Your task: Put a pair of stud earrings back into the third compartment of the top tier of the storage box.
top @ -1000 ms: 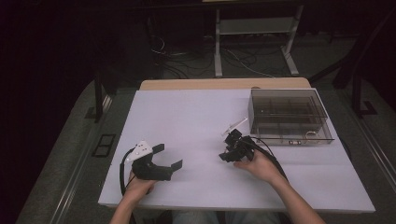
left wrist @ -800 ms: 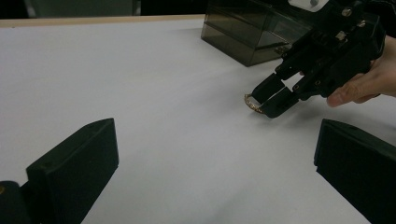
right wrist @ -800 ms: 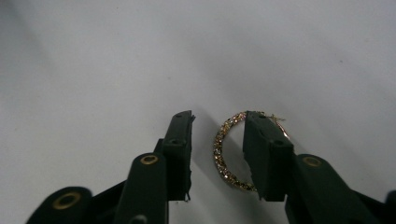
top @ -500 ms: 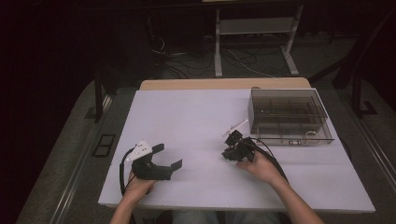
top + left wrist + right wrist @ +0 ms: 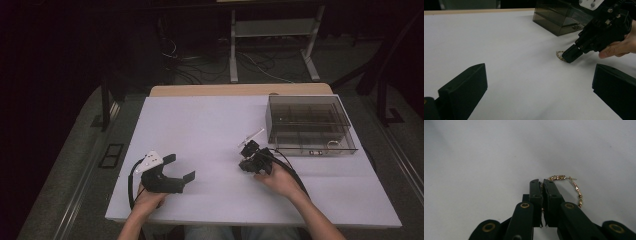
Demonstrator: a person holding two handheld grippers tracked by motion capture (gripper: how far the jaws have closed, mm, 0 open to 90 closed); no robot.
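Observation:
A thin gold chain [image 5: 574, 187] lies curled on the white table [image 5: 210, 130]. My right gripper [image 5: 542, 185] points down at it, and its jaws have just been closing with one end of the chain pinched between them. In the left gripper view the right gripper [image 5: 568, 58] touches the table with the chain [image 5: 559, 55] looping out beside its tip. In the high view the right gripper [image 5: 243, 164] is held right of centre. My left gripper [image 5: 181, 168] rests at the front left, open and holding nothing, with its jaws [image 5: 540, 95] standing wide apart.
A dark see-through compartment box [image 5: 307, 122] stands at the back right, close behind the right hand, with a small gold ring-shaped piece [image 5: 332, 145] in its front part. A wooden strip [image 5: 240, 90] runs along the table's far edge.
The right gripper's jaws have drawn together over the chain. Neither hand has shifted on the table.

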